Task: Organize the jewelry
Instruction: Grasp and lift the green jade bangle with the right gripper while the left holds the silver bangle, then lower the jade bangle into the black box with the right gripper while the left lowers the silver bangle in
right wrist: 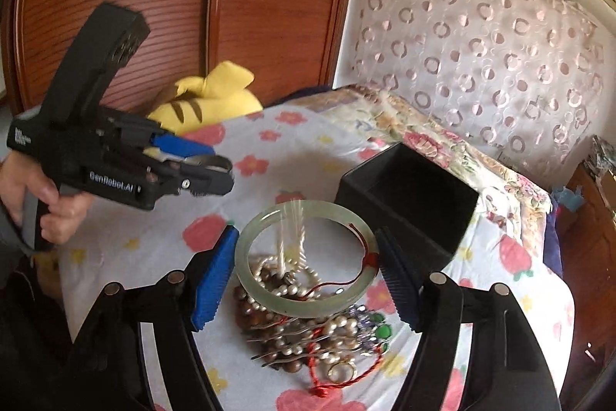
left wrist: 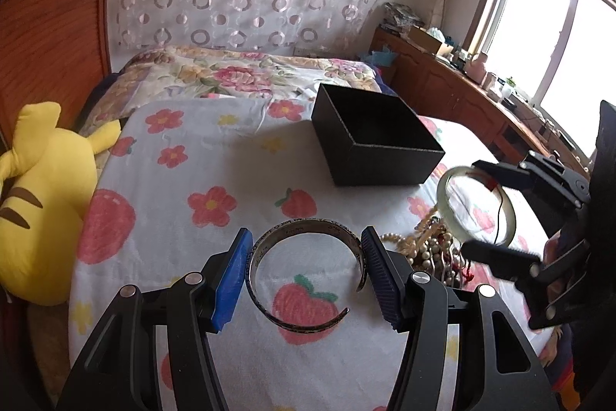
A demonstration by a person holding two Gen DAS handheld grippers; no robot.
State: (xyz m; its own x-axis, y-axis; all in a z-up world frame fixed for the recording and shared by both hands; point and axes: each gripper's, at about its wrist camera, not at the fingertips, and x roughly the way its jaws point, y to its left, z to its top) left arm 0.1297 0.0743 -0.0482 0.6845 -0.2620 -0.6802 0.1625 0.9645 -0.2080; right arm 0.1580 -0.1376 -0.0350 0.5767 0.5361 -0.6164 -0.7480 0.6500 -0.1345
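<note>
Currently the left gripper (left wrist: 306, 270) is clamped on a silver cuff bracelet (left wrist: 300, 280): both blue pads press its outer sides, with the cuff's gap facing lower right. The right gripper (right wrist: 306, 278) holds a pale green jade bangle (right wrist: 304, 262) across its width, pads touching the rim on either side; a red cord runs along the bangle's right edge. A strand of pearls (right wrist: 290, 237) hangs through the bangle, blurred. Both grippers point down at a slant over the floral bedsheet (left wrist: 154, 187).

The black box (left wrist: 369, 137) stands open on the sheet, beyond both grippers.

The right wrist view shows the jewelry pile (right wrist: 308, 330) directly below the bangle, with beads, pearls, a gold ring (right wrist: 340, 370) and green stones. It also shows the person's left hand (right wrist: 42, 197) around the left gripper's handle. The left wrist view shows only the pile's edge, plus a yellow plush toy (left wrist: 42, 203) at the left and a window (left wrist: 554, 37).
</note>
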